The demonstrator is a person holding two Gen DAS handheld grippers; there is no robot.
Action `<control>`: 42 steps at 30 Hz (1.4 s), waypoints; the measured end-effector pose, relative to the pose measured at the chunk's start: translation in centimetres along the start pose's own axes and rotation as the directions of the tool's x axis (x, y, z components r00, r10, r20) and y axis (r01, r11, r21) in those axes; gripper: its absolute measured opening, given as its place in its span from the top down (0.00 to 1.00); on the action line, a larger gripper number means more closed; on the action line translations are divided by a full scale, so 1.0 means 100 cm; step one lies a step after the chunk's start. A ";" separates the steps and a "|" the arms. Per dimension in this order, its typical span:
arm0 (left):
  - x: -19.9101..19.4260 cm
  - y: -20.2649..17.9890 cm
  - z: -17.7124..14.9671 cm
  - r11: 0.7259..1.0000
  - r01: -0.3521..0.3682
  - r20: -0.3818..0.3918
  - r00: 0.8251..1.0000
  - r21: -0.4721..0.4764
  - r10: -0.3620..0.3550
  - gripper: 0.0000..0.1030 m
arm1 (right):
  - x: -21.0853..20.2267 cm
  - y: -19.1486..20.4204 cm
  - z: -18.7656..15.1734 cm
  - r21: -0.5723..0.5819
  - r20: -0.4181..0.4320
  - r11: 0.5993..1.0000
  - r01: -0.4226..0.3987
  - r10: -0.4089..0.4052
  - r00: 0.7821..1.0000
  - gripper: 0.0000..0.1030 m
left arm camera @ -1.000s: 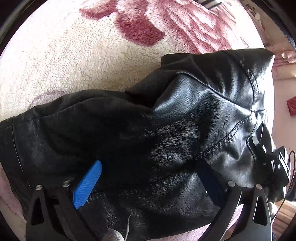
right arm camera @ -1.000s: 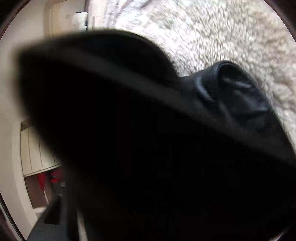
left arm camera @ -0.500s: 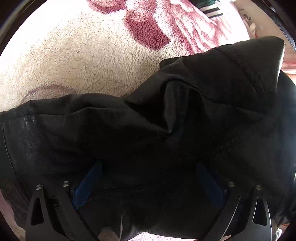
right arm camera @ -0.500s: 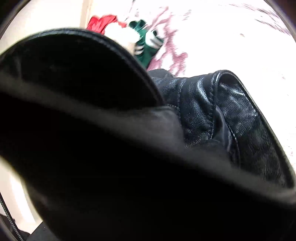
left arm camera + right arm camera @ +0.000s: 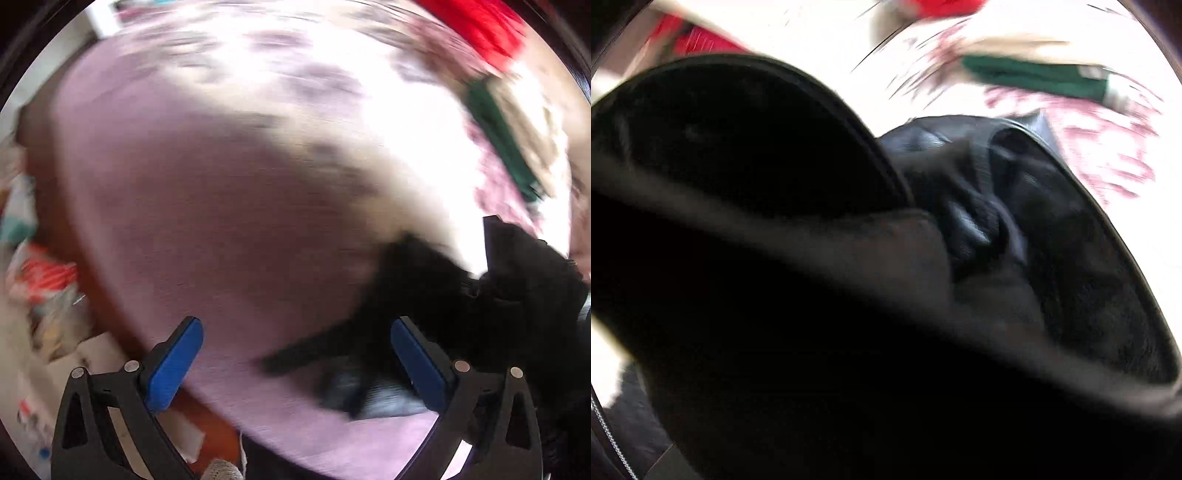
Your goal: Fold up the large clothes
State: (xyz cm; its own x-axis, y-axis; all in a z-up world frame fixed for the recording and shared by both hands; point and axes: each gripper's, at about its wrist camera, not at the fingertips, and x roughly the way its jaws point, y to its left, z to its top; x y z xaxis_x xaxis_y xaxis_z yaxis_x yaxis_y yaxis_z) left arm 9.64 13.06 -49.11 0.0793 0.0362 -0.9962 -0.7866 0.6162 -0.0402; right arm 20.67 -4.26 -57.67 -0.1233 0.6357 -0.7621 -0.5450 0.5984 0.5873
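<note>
Left gripper spread wide, empty; black leather jacket fills right view.

heavy motion blur, both views | blown-out glare at top | fisheye-bent edges | dark foreground

Left gripper gapes wide, 2 blue pads empty (right gripper's fingers hidden).

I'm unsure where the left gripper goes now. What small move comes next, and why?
Probably swing the left gripper right toward the black jacket. Its jaws stand open with nothing between them, and the jacket lies off to its right on the blanket.
</note>
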 end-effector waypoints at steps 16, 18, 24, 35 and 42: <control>-0.041 0.027 0.000 0.989 0.106 0.083 0.992 -0.099 -0.098 0.00 | 0.072 0.058 -0.065 0.216 -0.417 0.898 -0.383 0.439 0.796 0.04; -0.042 0.013 0.002 0.989 0.129 0.092 0.988 -0.067 -0.123 0.00 | 0.046 0.027 -0.047 0.266 -0.351 0.913 -0.309 0.391 0.851 0.04; 0.030 -0.035 -0.013 0.984 0.177 -0.026 0.984 -0.021 -0.177 0.00 | 0.029 -0.076 0.008 0.222 -0.355 0.974 -0.038 0.117 0.927 0.04; 0.121 -0.021 -0.008 0.978 0.195 -0.160 0.966 -0.071 -0.205 0.00 | 0.154 -0.154 0.001 0.313 -0.458 0.887 -0.338 0.453 0.765 0.00; 0.074 0.004 0.004 0.992 0.119 -0.061 0.991 -0.050 -0.122 0.00 | 0.134 -0.153 -0.002 0.417 -0.269 0.848 -0.327 0.459 0.847 0.36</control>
State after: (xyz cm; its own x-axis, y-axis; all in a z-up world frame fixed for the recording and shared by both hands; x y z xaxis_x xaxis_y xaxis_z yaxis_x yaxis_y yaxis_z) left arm 10.17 13.92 -56.46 0.1369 -0.0871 -0.9867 -0.8013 0.5759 -0.1620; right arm 27.22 -4.98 -76.97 -0.5779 0.6817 -0.4488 -0.0756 0.5028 0.8611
